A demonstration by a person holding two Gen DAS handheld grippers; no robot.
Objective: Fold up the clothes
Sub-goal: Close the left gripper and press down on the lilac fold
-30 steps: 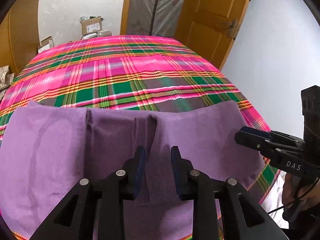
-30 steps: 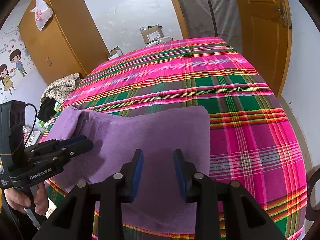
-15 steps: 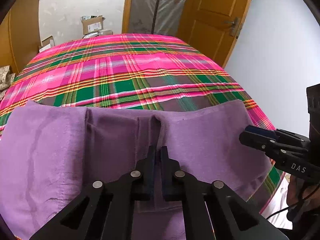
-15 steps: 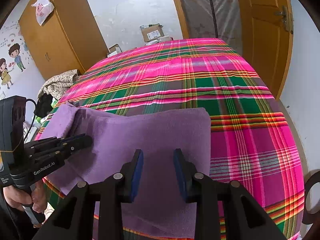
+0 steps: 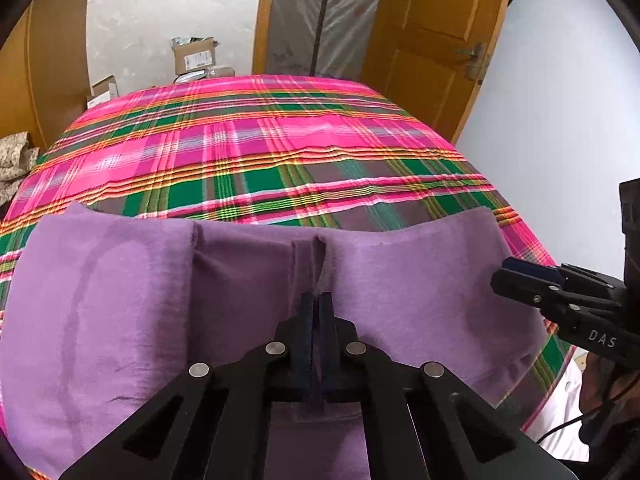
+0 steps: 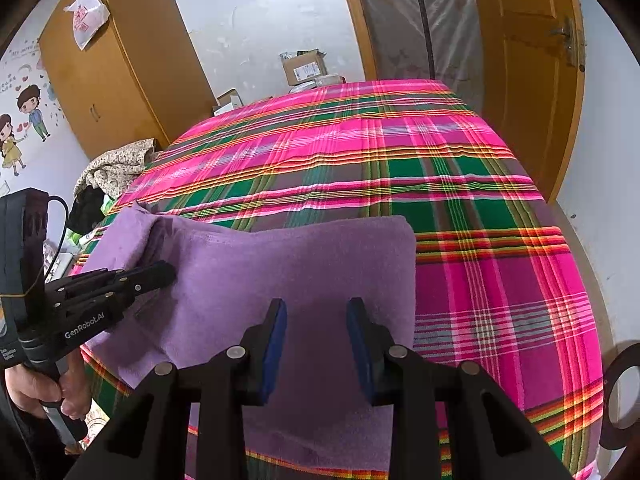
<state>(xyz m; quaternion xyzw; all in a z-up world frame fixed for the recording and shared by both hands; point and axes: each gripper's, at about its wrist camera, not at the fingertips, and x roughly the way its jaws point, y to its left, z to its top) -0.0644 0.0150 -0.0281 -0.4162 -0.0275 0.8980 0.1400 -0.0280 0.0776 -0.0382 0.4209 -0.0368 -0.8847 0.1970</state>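
The purple garment (image 5: 400,292) lay spread flat at the near edge of the bed, at about six o'clock on the plaid bedspread (image 5: 280,152), its far hem running straight across the pink and green checks and its near edge reaching the bedspread's border. A raised ridge of cloth ran up the middle of it, with a second fold line off toward nine o'clock. The left gripper (image 5: 318,304) had just been closing, and its dark fingers now stood together, pinching the near end of that middle ridge between them. Seen from the other side, the same gripper (image 6: 160,270) came in from nine o'clock, low over the garment's left part, with a hand (image 6: 44,390) wrapped round its handle. The right gripper (image 6: 316,312) hung over the right half of the garment (image 6: 304,264), its blue-padded fingers (image 6: 276,336) standing apart with bare purple cloth showing in the gap; I could not tell whether the tips touched the fabric. From the left camera it (image 5: 520,280) reached in from three o'clock, near the garment's right edge. Beyond the bed, at twelve o'clock, cardboard boxes (image 6: 304,68) sat against the white wall. A wooden wardrobe (image 6: 116,76) stood at ten o'clock with a heap of patterned clothes (image 6: 116,168) below it, and a wooden door (image 6: 528,60) stood at two o'clock.
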